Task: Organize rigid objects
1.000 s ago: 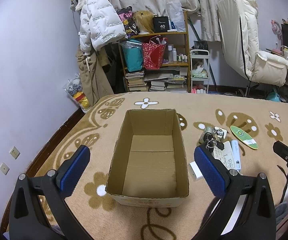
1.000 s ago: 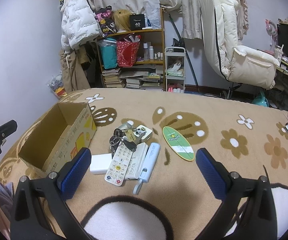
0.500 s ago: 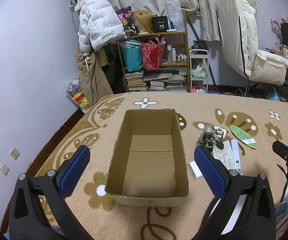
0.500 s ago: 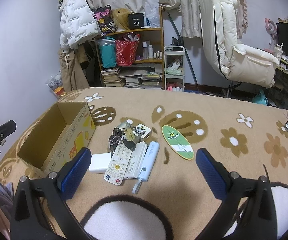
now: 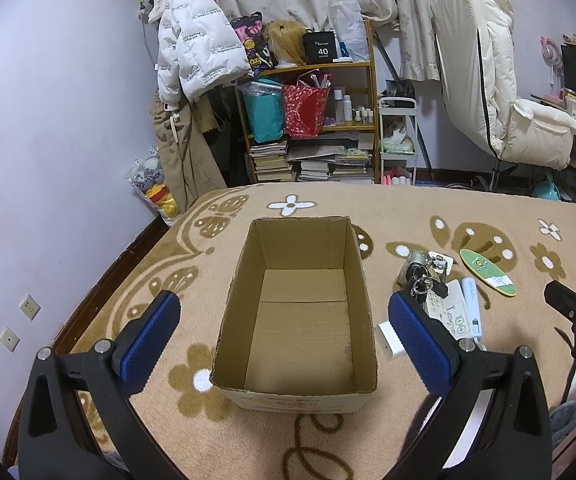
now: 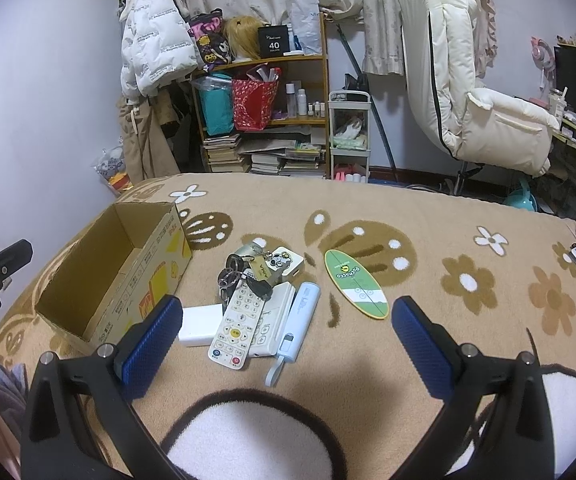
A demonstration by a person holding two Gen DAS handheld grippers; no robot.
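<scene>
Change: right gripper (image 6: 284,338) is creeping toward the remote (image 6: 240,322), fingers apart.
Left gripper (image 5: 284,334): is hovering wide apart, straddling the empty box (image 5: 296,394).
Meaning: nothing is being packed yet.

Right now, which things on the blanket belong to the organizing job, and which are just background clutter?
Job:
cardboard box, empty
white remote
second white remote
key bunch
white power bank
pale blue gadget
green surfboard-shaped card
small white case

Background:
bookshelf
white puffer jacket
cream chair
white trolley
</scene>
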